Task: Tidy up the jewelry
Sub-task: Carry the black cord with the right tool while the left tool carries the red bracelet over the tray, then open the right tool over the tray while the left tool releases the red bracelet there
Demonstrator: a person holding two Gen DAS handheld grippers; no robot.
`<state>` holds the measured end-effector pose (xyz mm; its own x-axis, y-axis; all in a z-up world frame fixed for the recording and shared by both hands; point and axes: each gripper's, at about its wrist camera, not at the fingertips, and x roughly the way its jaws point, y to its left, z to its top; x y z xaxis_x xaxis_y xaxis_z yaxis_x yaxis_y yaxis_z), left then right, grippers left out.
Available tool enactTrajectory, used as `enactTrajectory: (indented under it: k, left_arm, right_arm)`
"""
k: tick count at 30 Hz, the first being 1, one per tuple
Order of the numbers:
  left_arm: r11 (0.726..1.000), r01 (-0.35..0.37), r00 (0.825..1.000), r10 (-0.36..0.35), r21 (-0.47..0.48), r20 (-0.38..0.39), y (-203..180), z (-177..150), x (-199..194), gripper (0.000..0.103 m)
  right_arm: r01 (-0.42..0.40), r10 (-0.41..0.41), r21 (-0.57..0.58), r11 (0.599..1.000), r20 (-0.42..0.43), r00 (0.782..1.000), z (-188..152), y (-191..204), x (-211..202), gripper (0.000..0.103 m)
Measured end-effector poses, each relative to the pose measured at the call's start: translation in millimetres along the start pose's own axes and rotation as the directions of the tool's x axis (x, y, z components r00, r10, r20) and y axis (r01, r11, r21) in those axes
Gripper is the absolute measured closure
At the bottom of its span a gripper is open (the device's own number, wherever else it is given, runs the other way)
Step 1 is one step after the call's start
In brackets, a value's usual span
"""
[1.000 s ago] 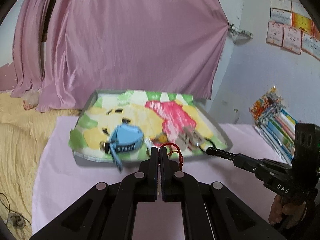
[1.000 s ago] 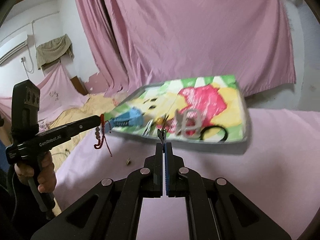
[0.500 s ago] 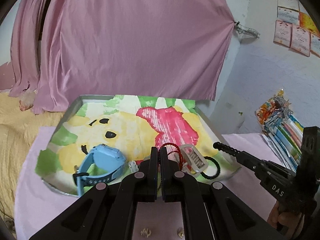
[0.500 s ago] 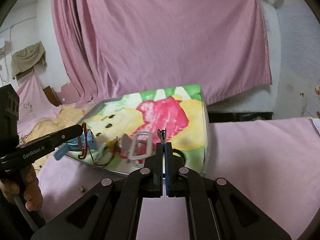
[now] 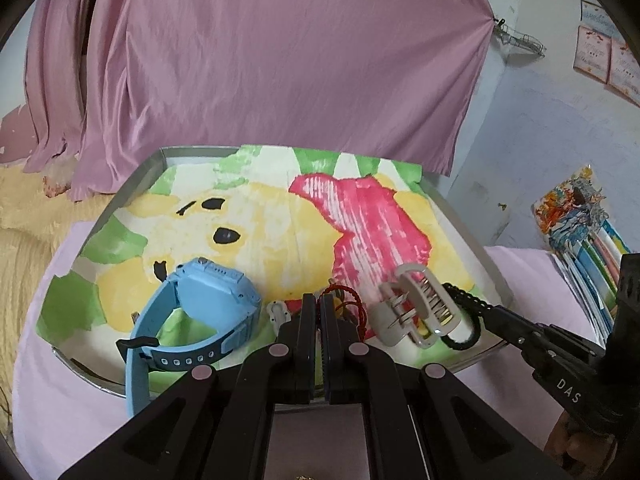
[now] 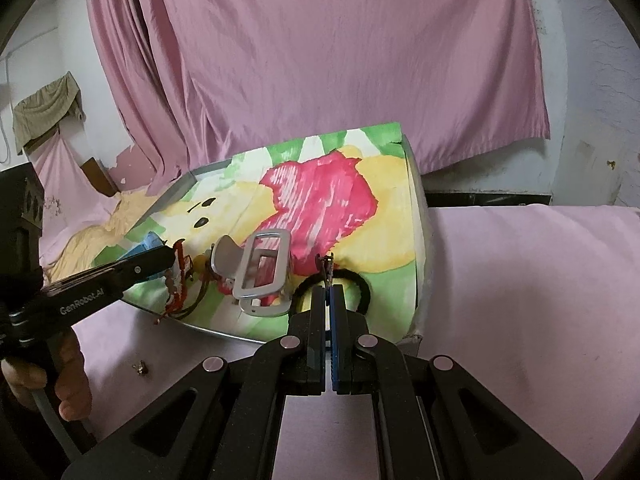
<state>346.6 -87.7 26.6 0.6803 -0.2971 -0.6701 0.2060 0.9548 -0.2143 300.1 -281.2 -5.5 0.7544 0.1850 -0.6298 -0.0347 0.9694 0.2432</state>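
Dangling limp and light over the tray (image 5: 476,236), the red cord bracelet (image 5: 347,295) is pinched by the clenched left claw (image 5: 319,300); the right claw (image 6: 329,292) grips a small charm (image 6: 328,265).

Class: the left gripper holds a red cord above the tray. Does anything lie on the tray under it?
Yes. Under the red cord on the tray lie small trinkets, with the hair claw right beside and the blue watch left.

A home bedroom: pink curtain (image 5: 280,60), yellow blanket (image 5: 24,216), stacked books (image 5: 592,248).
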Motion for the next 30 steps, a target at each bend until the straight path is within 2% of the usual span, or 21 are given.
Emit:
enactTrajectory:
  k: [4,26,27,29,30]
  left_arm:
    - [1.000,0.019,0.999,-0.019,0.002,-0.026,-1.2,-2.6,3.2,0.100]
    - [1.000,0.017,1.000,-0.017,0.010,-0.022,-0.2,-8.2,-6.1,0.100]
    - [1.000,0.018,1.000,-0.018,0.010,-0.020,0.2,-8.7,-7.2,0.100]
    - [1.000,0.019,1.000,-0.018,0.011,-0.015,0.8,-9.7,-9.2,0.100]
    - [1.000,0.020,1.000,-0.019,0.011,-0.014,1.1,-10.0,-10.3,0.100]
  right_arm:
    - [0.001,-0.001,0.002,1.000,-0.006,1.000,0.0,0.7,1.5,0.101]
    - [0.036,-0.036,-0.001,0.999,0.012,0.999,-2.7,1.5,-7.4,0.097]
    - [0.037,-0.037,-0.001,0.999,0.013,0.999,-2.8,1.5,-8.0,0.094]
    - [0.040,-0.040,-0.003,0.999,0.024,0.999,-3.1,2.1,-11.1,0.078]
    - [0.039,-0.039,-0.002,0.999,0.032,0.999,-3.4,2.0,-12.8,0.065]
